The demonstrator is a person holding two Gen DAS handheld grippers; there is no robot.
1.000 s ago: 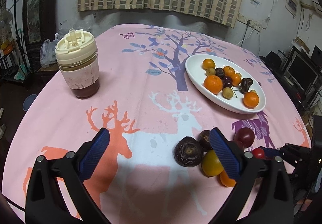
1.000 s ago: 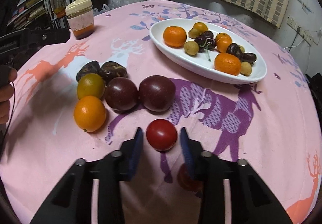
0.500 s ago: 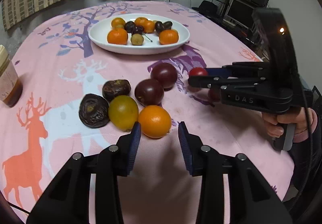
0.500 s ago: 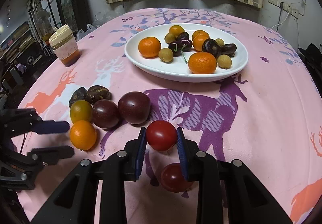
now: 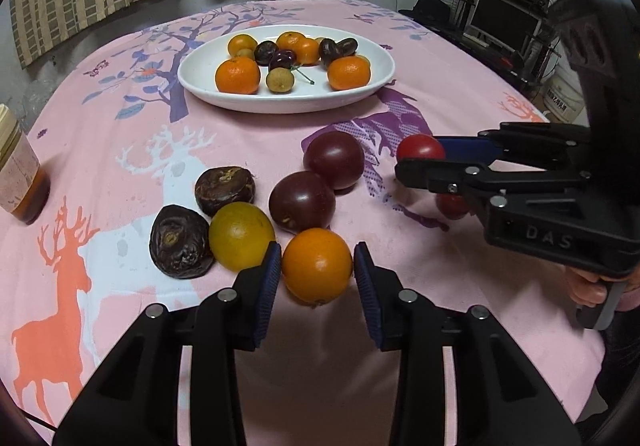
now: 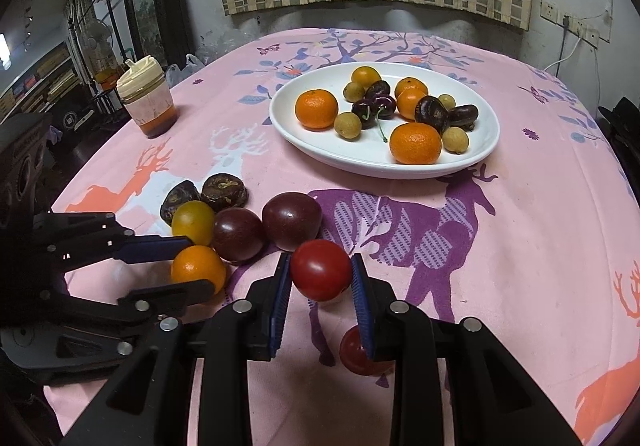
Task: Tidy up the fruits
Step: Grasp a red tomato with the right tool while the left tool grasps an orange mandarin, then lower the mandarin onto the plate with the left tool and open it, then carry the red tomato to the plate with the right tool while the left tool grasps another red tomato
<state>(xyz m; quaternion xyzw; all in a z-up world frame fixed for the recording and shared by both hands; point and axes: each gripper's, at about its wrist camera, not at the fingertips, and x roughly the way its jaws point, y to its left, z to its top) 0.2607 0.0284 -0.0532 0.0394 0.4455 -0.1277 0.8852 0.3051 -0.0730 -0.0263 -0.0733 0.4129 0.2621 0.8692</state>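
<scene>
My left gripper (image 5: 314,272) is shut on an orange (image 5: 317,265) at the near end of a fruit cluster. Beside it lie a yellow-green fruit (image 5: 241,236), two dark wrinkled fruits (image 5: 180,242) and two dark purple plums (image 5: 302,199). My right gripper (image 6: 321,278) is shut on a red tomato (image 6: 321,269) and holds it above the cloth; it also shows in the left wrist view (image 5: 420,157). A second red tomato (image 6: 358,354) lies under the right gripper. A white oval plate (image 6: 328,149) further back holds oranges, cherries, dates and small round fruits.
A jar with a cream lid (image 6: 148,101) stands at the far left of the pink printed tablecloth (image 6: 520,226). A wall with a curtain is behind the table; shelves and electronics stand to the sides.
My left gripper swung toward the fruit cluster, narrowed and closed around the orange. My right gripper closed on the red tomato and lifted it off the cloth.
</scene>
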